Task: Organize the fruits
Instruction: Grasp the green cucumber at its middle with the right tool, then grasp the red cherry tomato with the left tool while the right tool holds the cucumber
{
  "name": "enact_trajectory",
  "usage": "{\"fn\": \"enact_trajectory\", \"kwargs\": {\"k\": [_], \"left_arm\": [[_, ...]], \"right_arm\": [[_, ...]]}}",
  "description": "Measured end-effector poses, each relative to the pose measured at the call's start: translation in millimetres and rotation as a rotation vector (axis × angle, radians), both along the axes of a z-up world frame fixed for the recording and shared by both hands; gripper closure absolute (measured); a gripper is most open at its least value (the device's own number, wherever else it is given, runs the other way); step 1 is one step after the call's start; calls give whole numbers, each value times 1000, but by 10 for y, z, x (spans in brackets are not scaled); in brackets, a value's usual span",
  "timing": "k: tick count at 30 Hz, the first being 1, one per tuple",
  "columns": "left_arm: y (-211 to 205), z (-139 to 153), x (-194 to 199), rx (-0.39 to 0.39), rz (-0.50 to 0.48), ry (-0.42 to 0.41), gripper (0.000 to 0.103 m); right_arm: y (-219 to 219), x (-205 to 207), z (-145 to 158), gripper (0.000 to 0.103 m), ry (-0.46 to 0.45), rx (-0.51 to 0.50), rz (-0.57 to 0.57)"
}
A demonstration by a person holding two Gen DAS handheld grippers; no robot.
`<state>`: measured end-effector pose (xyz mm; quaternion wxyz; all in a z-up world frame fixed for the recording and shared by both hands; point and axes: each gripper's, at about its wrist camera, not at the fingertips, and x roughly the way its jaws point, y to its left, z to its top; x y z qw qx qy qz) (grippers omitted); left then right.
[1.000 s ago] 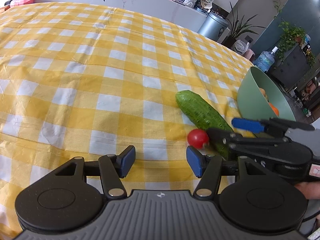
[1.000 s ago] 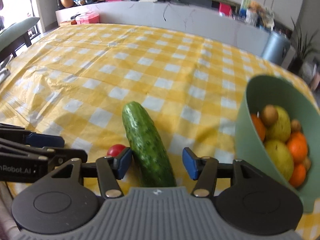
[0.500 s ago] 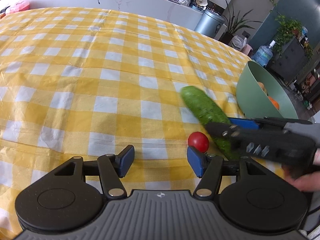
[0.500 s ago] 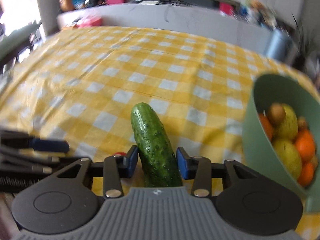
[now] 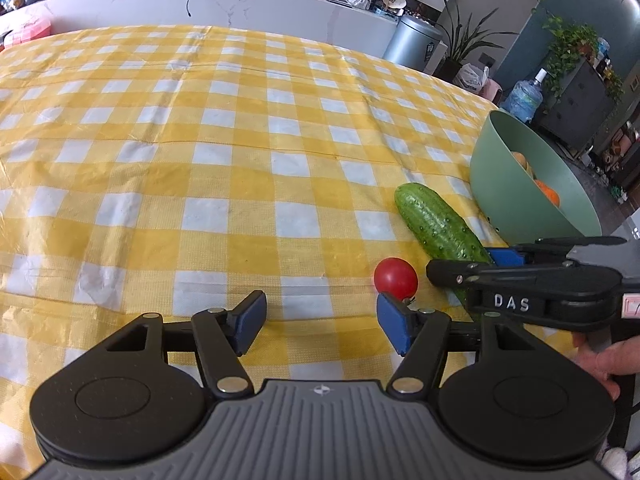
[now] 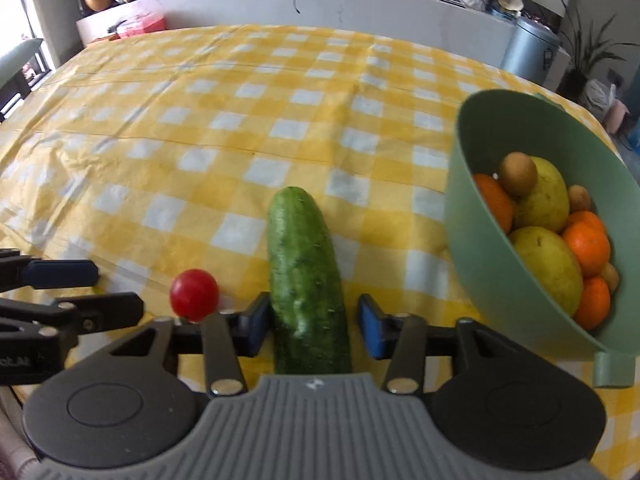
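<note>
Left gripper [image 5: 320, 326]: jaws opening, nothing between them; hovering over the cloth [image 5: 200, 160], well off to the bowl's left.
Right gripper [image 6: 310, 324]: clamped on the cucumber's near end, left of the bowl. One pad is flush on the skin; the other looks a sliver off in the wrist view, probably the lens angle.
Tomato [image 5: 396, 278]: on the cloth just past the left gripper's right pad, farther from the bowl than the cucumber. Light, smooth, round, so likely to roll and easy to burst. Best pinched gently across the middle.
Cucumber [image 6: 304, 264]: lying lengthwise beside the bowl, far tip pointing away. Firm, fairly heavy, with bumpy skin that gives decent purchase. Held this near one end it may droop or twist — a hold closer to the middle would balance better.
Bowl [image 6: 456, 200]: green, tilted toward the cameras, with oranges [image 6: 588, 244], yellow fruit [image 6: 548, 268] and small brown ones inside. Already quite full, so anything added may slide off the pile.
Writing: "DAS" [image 5: 511, 303] in white on the right gripper's side; a cut-off "ot.AI" [image 6: 10, 361] on the left gripper's body. Labels on the far counter are too small to read.
</note>
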<state>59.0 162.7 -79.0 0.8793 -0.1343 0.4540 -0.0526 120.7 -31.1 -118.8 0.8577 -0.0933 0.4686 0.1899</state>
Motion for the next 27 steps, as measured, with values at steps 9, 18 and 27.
{"fn": "enact_trajectory", "kwargs": {"k": [9, 18, 27], "left_arm": [[-61, 52, -22, 33, -65, -17, 29], [-381, 104, 47, 60, -300, -82, 29], [-546, -53, 278, 114, -297, -57, 36]], "right_arm": [[-125, -24, 80, 68, -15, 48, -48], [-280, -73, 258, 68, -81, 113, -105], [-305, -48, 221, 68, -71, 89, -122]]}}
